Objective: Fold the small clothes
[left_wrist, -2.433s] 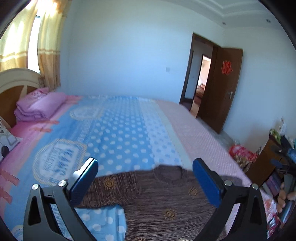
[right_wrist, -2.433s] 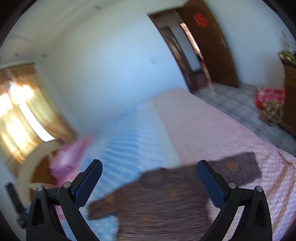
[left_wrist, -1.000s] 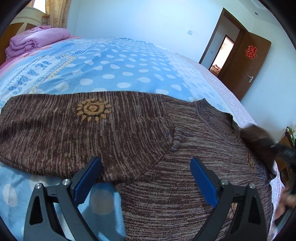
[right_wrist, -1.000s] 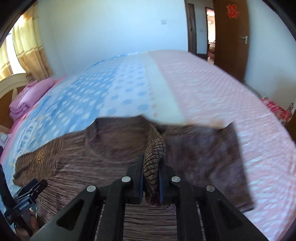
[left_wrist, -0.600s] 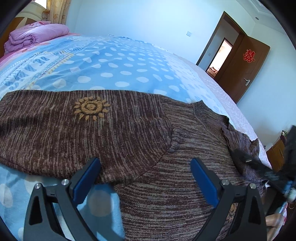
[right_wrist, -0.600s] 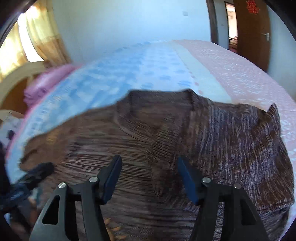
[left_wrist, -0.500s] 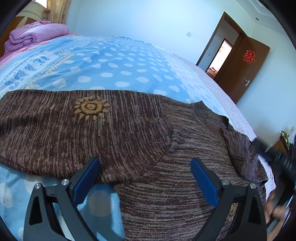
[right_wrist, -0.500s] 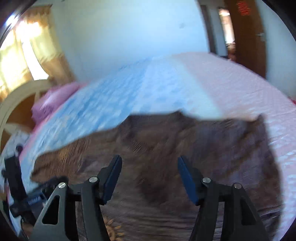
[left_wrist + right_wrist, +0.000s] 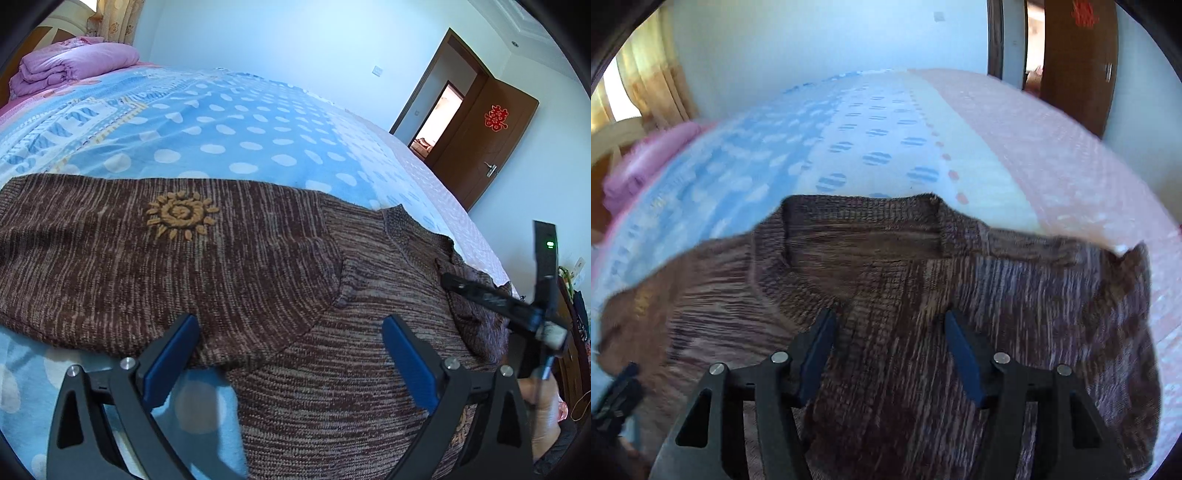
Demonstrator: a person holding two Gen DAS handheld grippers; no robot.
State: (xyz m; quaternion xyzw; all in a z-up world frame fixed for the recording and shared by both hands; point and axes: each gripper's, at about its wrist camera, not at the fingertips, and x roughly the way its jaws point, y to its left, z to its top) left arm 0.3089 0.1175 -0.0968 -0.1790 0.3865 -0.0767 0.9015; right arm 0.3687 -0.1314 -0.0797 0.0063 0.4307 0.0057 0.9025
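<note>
While the brown knit sweater lies spread on the blue dotted bedspread, both claws stand apart and hold nothing. Left gripper: jaws wide, low over the armpit seam, with the sun-motif sleeve stretching flat toward 9 o'clock in the left wrist view. Right gripper: jaws parted, poised just below the collar, which sits at 12 o'clock in the right wrist view; the other sleeve lies folded inward across the chest at 3 o'clock, its corner peaked and its edge uneven.

Risks, as judged from this layout:
- The folded sleeve looks loosely settled, so a tug on the body could slide it open, because thick knit grips itself poorly.
- A pinch at the armpit seam may gather both the sleeve and the body layer beneath, dragging the whole sweater across the bedspread instead of folding one part.
- The soft bedspread can be caught in the jaws along with the knit if the approach is too deep.
- The right wrist view is blurred, so exact contact between its fingers and the fabric cannot be told.
</note>
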